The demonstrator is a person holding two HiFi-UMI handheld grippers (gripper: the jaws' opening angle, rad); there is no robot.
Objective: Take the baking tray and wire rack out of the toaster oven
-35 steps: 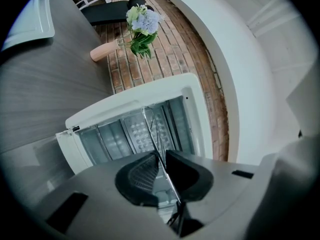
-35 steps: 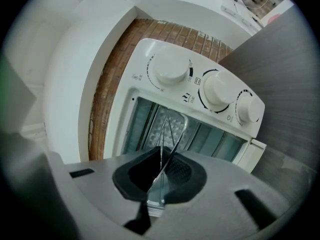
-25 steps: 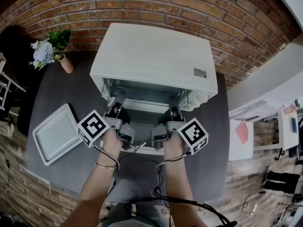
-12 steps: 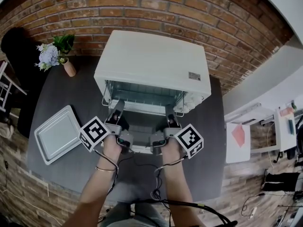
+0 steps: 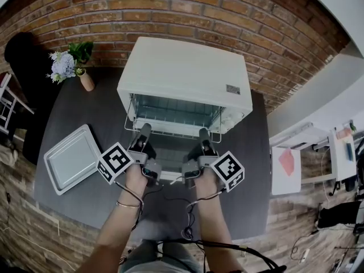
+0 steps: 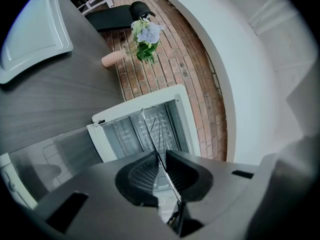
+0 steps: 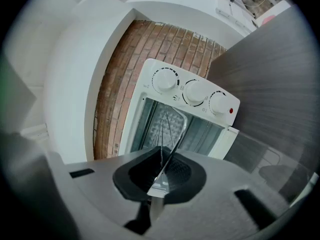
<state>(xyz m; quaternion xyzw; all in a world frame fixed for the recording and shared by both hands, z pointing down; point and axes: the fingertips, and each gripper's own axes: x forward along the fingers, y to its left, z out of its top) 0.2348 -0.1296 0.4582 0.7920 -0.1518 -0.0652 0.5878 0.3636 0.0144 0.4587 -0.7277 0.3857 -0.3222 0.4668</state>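
Reaching toward the toaster oven (image 5: 187, 73) from its front, the left hand (image 5: 135, 174) and right hand (image 5: 206, 180) each carry tongs pointed about level at its mouth, above the lowered glass door (image 5: 170, 159). The left tongs (image 5: 144, 129) are nearly closed, their pads pinching the front edge of the wire rack (image 7: 172, 144) toward the oven's left side. The right tongs (image 5: 203, 133) are pressed together on the same edge toward the oven's knob side. In each gripper view the rack shows edge-on as a thin metal line running straight between the pads and on into the cavity. The rack lies level, its front part drawn out past the oven's opening over the door, its rear part inside the cavity. Three white knobs (image 7: 195, 91) line the oven's right front panel. The baking tray (image 5: 74, 159) lies flat on the dark desk (image 5: 250, 169), out of the oven and well apart from its left front corner. Beyond the oven's left rear corner stands a small vase of flowers (image 5: 68, 64), and directly behind the oven rises a brick wall (image 5: 227, 10).
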